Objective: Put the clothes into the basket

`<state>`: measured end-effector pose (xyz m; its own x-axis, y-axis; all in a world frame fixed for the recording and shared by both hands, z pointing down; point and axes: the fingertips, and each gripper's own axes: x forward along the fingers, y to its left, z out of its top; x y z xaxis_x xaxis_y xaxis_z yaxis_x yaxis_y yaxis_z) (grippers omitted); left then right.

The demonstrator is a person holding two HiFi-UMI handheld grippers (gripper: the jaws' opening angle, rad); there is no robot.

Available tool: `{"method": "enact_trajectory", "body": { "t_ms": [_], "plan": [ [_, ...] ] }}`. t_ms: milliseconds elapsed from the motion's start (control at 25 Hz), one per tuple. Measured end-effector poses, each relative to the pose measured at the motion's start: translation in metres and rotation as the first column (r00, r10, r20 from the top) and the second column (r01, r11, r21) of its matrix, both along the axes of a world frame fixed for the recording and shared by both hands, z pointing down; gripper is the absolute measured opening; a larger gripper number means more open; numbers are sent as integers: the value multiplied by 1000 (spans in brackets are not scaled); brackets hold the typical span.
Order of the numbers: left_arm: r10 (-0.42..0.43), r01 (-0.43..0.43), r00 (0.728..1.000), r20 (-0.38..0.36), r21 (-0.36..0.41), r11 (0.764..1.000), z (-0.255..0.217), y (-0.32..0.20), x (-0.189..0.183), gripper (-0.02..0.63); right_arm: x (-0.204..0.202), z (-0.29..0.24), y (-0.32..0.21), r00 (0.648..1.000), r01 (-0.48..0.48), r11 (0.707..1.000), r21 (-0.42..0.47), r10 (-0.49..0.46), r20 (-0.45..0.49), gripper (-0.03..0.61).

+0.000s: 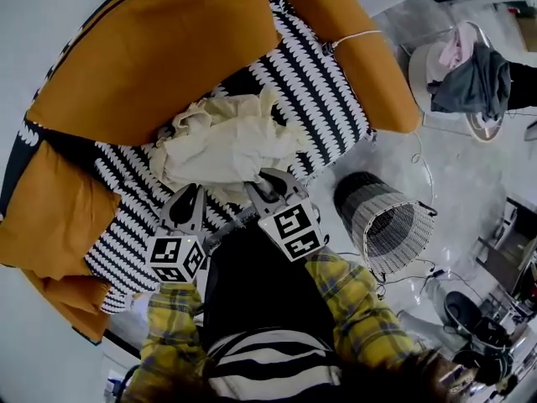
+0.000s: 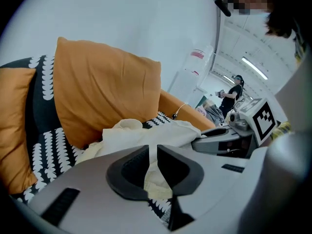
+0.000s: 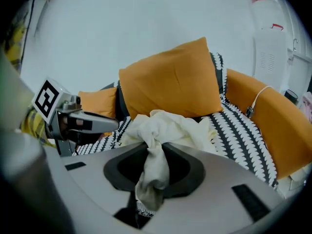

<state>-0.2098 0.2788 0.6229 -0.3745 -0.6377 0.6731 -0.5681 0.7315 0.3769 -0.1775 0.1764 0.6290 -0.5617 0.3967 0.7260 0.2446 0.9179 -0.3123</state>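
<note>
left claw and right claw both pinch the cream garment by thin folds, so it may slip free before reaching the basket at four o'clock.

In the head view the cream garment hides the fingertips of the left gripper and the right gripper at its lower edge, the large orange cushion runs off the upper edge of the frame, and the heaped clothes at upper right are too small to tell apart.
</note>
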Motion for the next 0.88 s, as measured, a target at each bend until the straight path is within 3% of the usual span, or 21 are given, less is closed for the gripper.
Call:
{"method": "enact_trajectory", "body": {
  "t_ms": [280,520,720,880],
  "plan": [
    [48,-49,995,85,13,999,-68,-30,8,43,17,-94,-42,986,-101,994,-51,106,129,101],
    [112,-119,984,137,45,992,-111,-79,36,41,57,-155,-88,957,-189,977,-101,206,204,101],
    [213,-233,959,187,94,968,-148,-132,49,41,87,-199,-132,904,-309,942,-133,335,266,101],
    [299,-329,932,205,127,936,-171,-182,74,41,123,-233,-180,835,-411,899,-154,439,332,101]
  ]
}}
